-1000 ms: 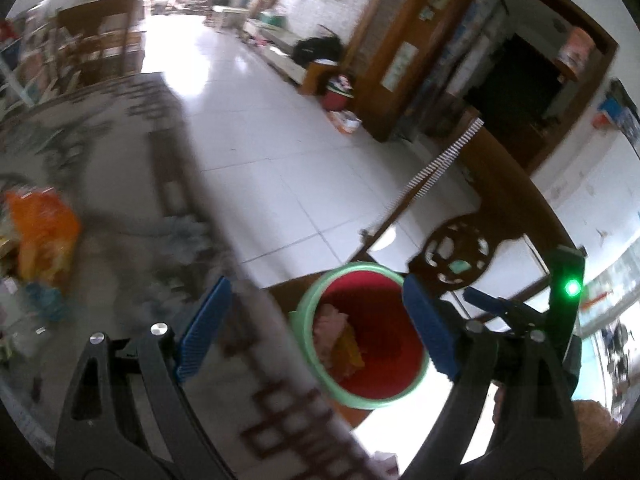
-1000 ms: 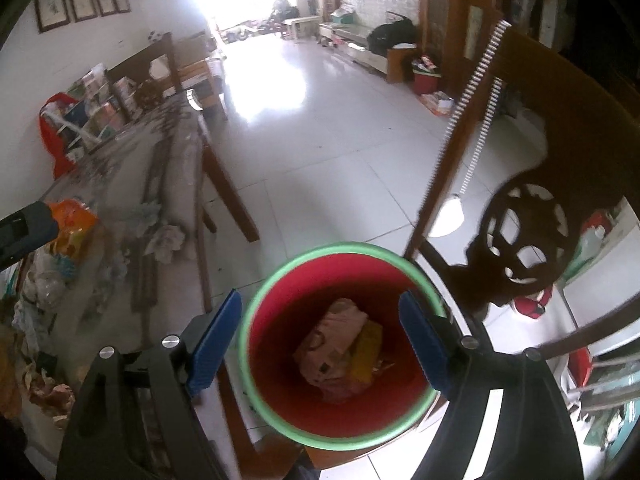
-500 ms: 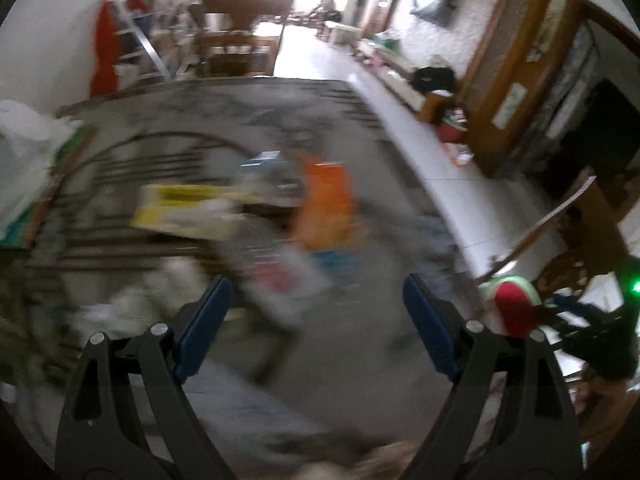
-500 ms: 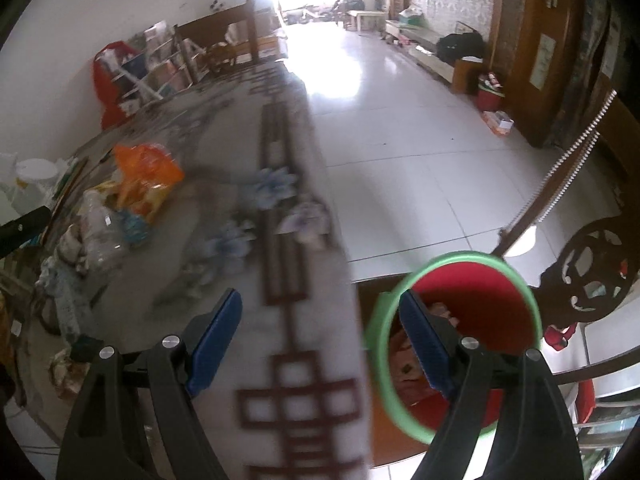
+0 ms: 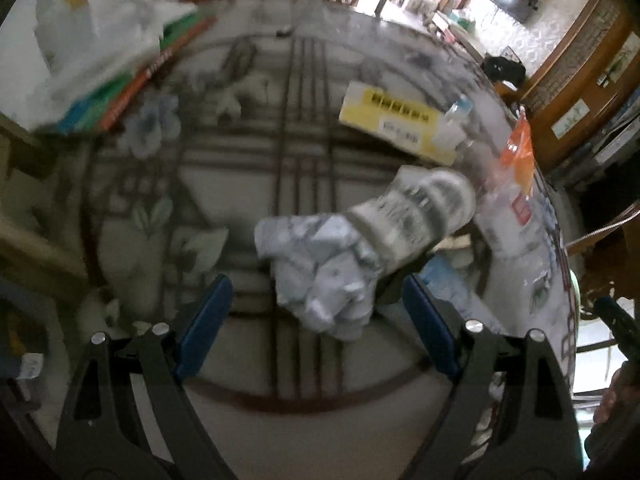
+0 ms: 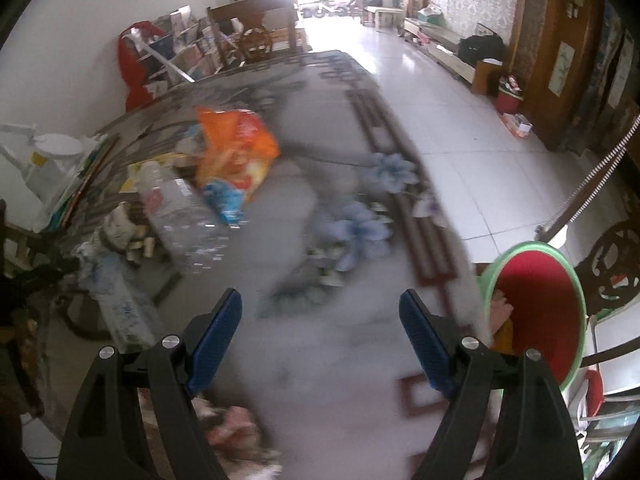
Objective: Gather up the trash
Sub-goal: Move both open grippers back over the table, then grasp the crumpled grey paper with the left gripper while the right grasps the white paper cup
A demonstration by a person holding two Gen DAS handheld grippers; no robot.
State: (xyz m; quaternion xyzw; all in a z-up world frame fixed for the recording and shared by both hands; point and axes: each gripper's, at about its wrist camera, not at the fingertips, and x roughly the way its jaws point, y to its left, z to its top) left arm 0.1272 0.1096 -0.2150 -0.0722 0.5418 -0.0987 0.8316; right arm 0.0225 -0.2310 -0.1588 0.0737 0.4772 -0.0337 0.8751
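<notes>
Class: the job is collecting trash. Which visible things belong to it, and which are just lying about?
Belongs to the job:
crumpled grey-white paper wad
orange snack bag
clear plastic bottle
red bin with green rim

Just lying about:
stacked books
wooden chair

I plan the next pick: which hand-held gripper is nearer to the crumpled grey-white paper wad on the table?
Left. The left hand-held gripper hangs open right at the crumpled grey-white paper wad. The right hand-held gripper is over bare tablecloth.
</notes>
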